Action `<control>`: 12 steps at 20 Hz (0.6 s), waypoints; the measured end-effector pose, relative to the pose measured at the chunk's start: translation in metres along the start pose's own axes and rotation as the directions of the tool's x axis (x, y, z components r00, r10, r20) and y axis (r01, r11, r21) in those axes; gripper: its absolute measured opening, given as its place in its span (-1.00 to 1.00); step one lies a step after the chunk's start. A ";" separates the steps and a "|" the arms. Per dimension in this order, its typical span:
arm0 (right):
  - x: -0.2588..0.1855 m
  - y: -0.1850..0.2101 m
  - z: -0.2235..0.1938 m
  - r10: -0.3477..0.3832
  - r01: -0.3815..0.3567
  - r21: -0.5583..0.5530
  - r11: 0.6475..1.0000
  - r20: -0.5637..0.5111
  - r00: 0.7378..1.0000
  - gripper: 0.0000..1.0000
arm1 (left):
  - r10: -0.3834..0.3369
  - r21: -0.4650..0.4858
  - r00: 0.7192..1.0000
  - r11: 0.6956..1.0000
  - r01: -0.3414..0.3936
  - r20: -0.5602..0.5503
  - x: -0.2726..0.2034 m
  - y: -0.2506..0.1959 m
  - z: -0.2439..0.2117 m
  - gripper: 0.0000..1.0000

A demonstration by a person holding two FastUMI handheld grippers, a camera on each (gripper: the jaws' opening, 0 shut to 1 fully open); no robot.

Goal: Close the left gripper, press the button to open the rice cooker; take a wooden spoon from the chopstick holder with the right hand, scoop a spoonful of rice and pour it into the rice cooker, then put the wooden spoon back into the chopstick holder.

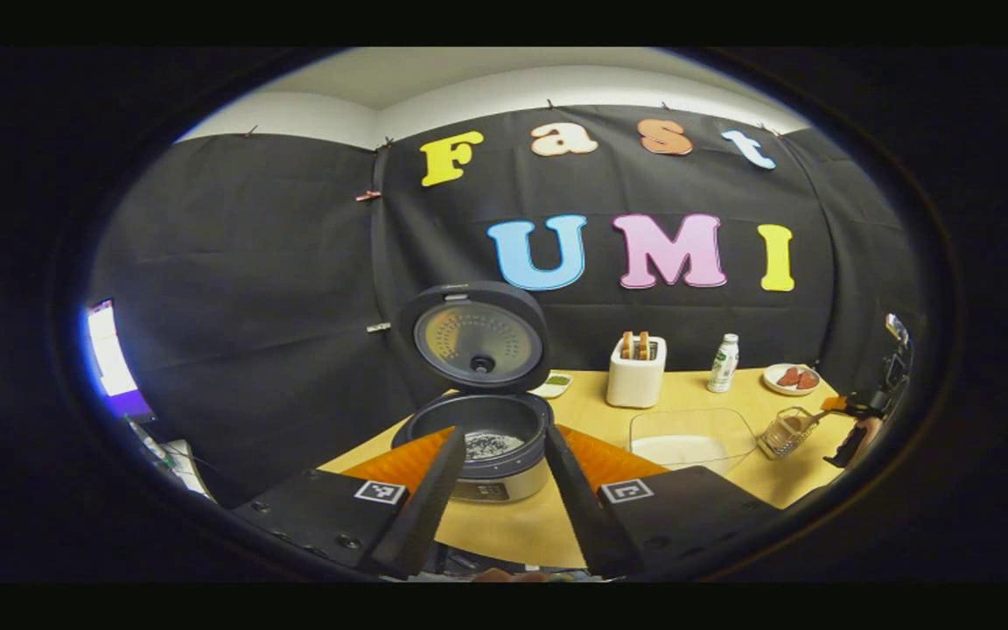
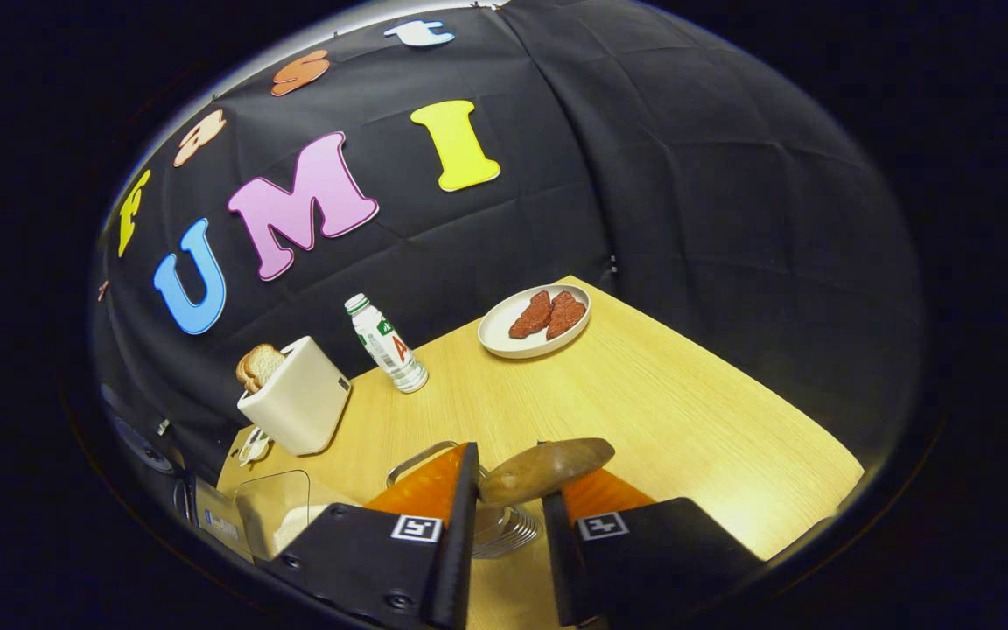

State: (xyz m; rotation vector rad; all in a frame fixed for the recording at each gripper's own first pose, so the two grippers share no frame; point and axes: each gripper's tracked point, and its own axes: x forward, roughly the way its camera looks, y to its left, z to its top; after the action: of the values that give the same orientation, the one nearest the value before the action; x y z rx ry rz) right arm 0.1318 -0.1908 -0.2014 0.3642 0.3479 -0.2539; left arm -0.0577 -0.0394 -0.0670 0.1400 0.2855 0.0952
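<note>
Left gripper (image 1: pixel 504 455) held above the near table edge, fingers spread apart, nothing between them. Straight ahead, rice cooker (image 1: pixel 486 437) on the wooden table (image 1: pixel 591 407), lid (image 1: pixel 473 337) raised upright, some white grains at the bottom of the dark inner pot. To its right, a clear container (image 1: pixel 692 437) with rice inside. Beyond that, wire chopstick holder (image 1: pixel 786 430) near the right table edge, with the other gripper and a hand just beside it.

Right gripper (image 2: pixel 508 499) hanging directly over the chopstick holder (image 2: pixel 504 525), fingers parted only a little. Wooden spoon (image 2: pixel 548 468) between the fingers, bowl end up; whether both fingers press on it, cannot tell. Farther back: white toaster (image 2: pixel 298 407) with bread, small bottle (image 2: pixel 386 343), plate (image 2: pixel 497 337) with reddish slices.
</note>
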 end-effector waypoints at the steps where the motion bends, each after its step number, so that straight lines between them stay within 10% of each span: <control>1: -0.003 0.005 0.002 0.005 -0.005 -0.007 1.000 0.008 1.000 -0.33 | -0.003 -0.007 1.000 1.000 0.003 0.004 0.001 -0.001 0.002 0.33; 12: -0.022 0.064 0.036 0.072 -0.053 -0.165 0.985 0.114 0.991 -0.63 | -0.005 0.001 0.999 1.000 0.004 0.053 0.005 0.006 0.009 0.41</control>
State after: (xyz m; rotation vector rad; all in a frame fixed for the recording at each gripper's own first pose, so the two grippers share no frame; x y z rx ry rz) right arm 0.1411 -0.1432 -0.1426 0.1981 0.2370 -0.1836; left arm -0.0510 -0.0338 -0.0585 0.1428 0.2325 0.0867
